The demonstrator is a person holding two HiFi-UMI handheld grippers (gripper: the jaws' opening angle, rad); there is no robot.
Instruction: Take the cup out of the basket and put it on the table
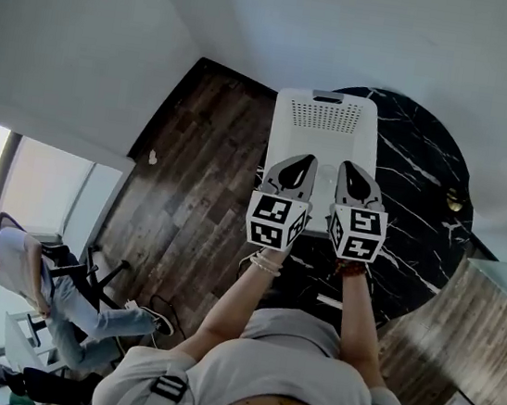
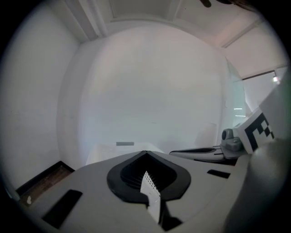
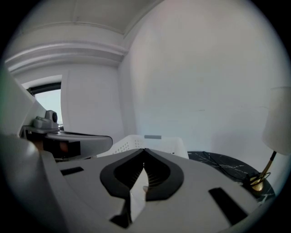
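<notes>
A white perforated basket (image 1: pixel 322 122) stands on a round black marble table (image 1: pixel 420 183). Both grippers hover side by side over the basket's near half, pointing at the far wall. My left gripper (image 1: pixel 302 163) is shut, its tips meeting with nothing between them (image 2: pixel 144 153). My right gripper (image 1: pixel 347 170) is also shut and empty (image 3: pixel 144 149). Both gripper views show only the basket's far rim (image 2: pixel 116 146) (image 3: pixel 136 142) past the jaws. A pale round shape (image 1: pixel 326 175) lies in the basket between the grippers; I cannot tell whether it is the cup.
A small brass lamp base (image 1: pixel 455 202) (image 3: pixel 258 181) stands at the table's right side, under a white shade (image 3: pixel 278 123). White walls close in behind the table. Dark wooden floor (image 1: pixel 189 197) lies to the left, where a person (image 1: pixel 33 274) sits on a chair.
</notes>
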